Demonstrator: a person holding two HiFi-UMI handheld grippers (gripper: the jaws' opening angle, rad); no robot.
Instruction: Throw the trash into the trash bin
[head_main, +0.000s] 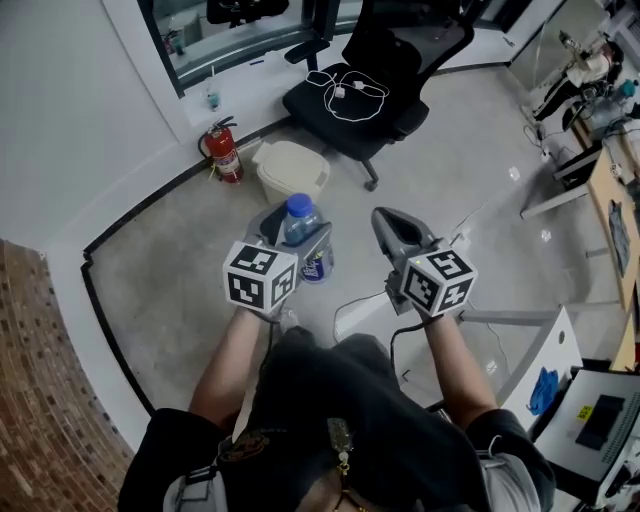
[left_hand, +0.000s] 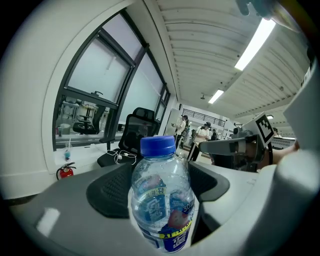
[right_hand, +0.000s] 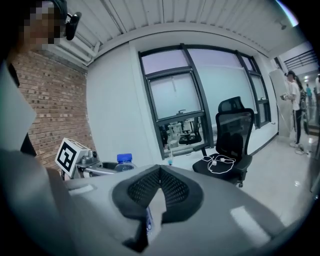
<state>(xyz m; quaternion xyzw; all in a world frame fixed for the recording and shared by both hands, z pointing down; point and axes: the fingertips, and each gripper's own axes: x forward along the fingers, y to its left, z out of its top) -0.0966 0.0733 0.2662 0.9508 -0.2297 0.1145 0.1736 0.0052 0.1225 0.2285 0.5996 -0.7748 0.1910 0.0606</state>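
Grey office floor lies below; both forearms reach forward; left gripper (head_main: 299, 243) clamps a blue-capped bottle (left_hand: 161, 195) upright; right gripper (head_main: 389, 224) pinches a thin pale scrap (right_hand: 151, 214) (mostly hidden, hard to identify); bin (head_main: 292, 170) stands beyond.

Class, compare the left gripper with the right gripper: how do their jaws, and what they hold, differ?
The left gripper has its jaws wide apart, clamped on an upright clear bottle with a blue cap. The right gripper has its jaws almost tip to tip, pinching what looks like a thin pale scrap. In the head view the beige bin lies straight ahead of the left gripper but off to the side of the right gripper. Both hold something and point forward.
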